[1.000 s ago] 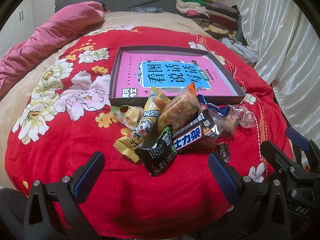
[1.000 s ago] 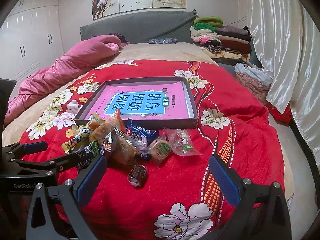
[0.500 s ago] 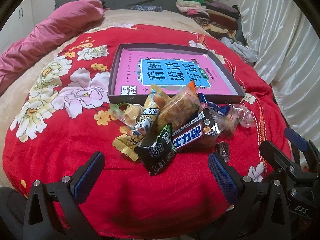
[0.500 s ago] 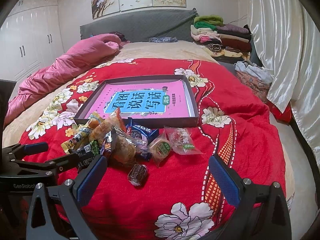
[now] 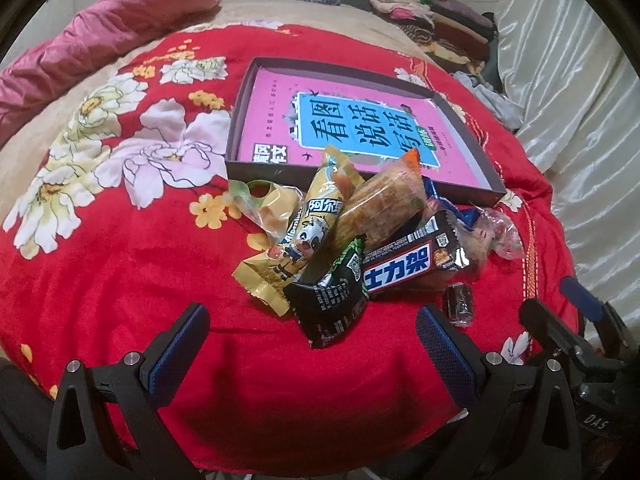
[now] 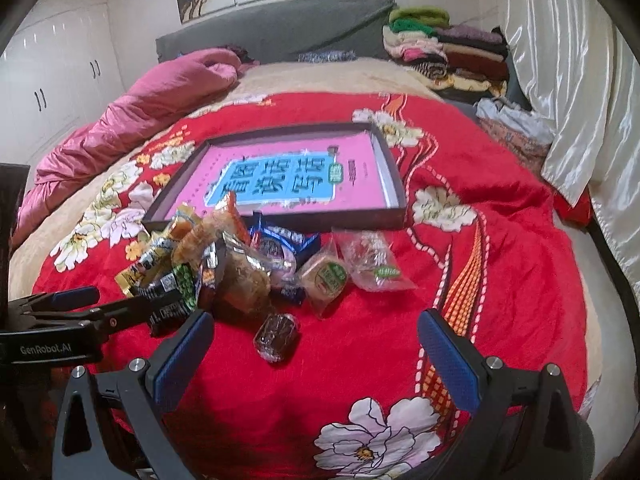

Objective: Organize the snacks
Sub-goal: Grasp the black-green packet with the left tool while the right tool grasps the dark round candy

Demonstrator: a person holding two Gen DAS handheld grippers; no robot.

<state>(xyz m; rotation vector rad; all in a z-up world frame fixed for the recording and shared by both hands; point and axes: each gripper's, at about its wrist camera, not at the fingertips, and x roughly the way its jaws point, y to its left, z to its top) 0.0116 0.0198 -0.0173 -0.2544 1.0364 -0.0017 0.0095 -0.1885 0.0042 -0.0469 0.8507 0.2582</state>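
Snacks: a pile of snacks (image 5: 352,240) on the red bedspread (image 5: 120,260), just before a shallow box (image 5: 460,192).
Left claw (image 5: 312,344): spread apart, empty, near the pile.
Right claw (image 6: 316,348): spread apart, empty, near a small dark candy (image 6: 276,336).
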